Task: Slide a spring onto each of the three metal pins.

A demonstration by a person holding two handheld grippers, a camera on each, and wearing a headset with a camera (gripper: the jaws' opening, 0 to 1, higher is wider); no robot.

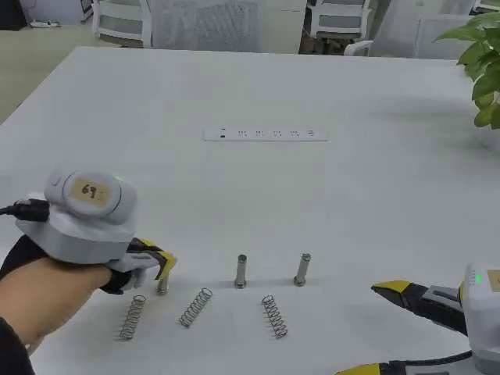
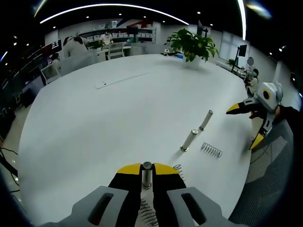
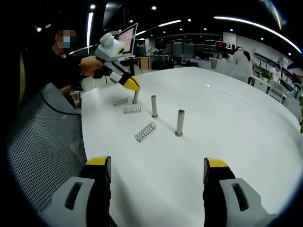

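Metal pin (image 2: 147, 174) clamped by left gripper (image 1: 162, 266); right gripper (image 3: 157, 165), well clear of it, gapes open. Skewed squeeze could topple pin onto nearby springs (image 1: 195, 308).

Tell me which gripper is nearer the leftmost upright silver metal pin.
Left. The left gripper has its jaws closed around the leftmost upright silver metal pin; the right gripper sits open, past the other two pins.
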